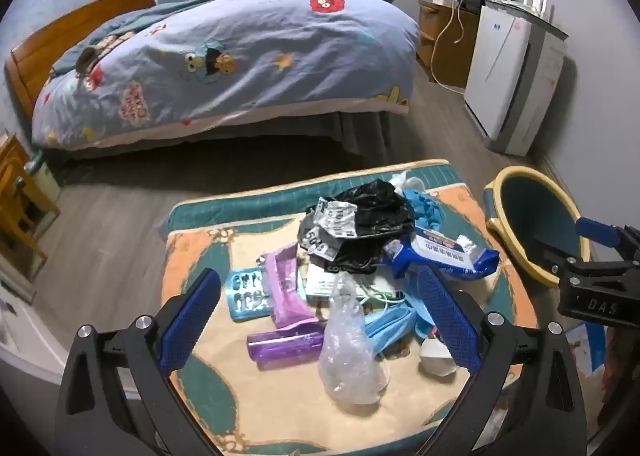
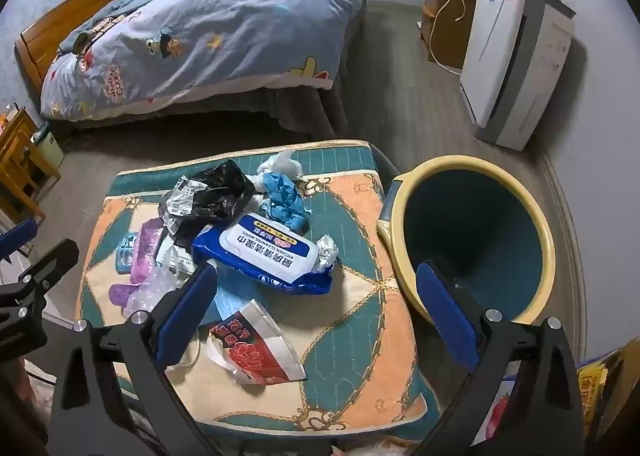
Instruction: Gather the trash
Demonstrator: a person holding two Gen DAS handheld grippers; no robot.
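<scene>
A heap of trash is seen on a patterned cushion (image 2: 352, 296) beside a yellow-rimmed bin (image 2: 476, 240), which stands on the floor just off the cushion's right edge. The left gripper (image 1: 320, 320) is held wide open above the near side of the heap, nothing between its blue pads; a crumpled clear plastic bag (image 1: 350, 352) and a purple wrapper (image 1: 286, 344) are framed between its fingers. The right gripper (image 2: 316, 316) is likewise held spread apart and empty, over the cushion's near right part, with a red-and-white packet (image 2: 256, 352) lying by its left finger and the bin's rim behind its right finger. In the heap a blue wet-wipes pack (image 2: 272, 256) is partly overlapped by a black plastic bag (image 2: 216, 195), and a crumpled blue glove (image 2: 286, 195) lies just behind. A bed (image 1: 224, 55) with a cartoon quilt is seen well beyond
</scene>
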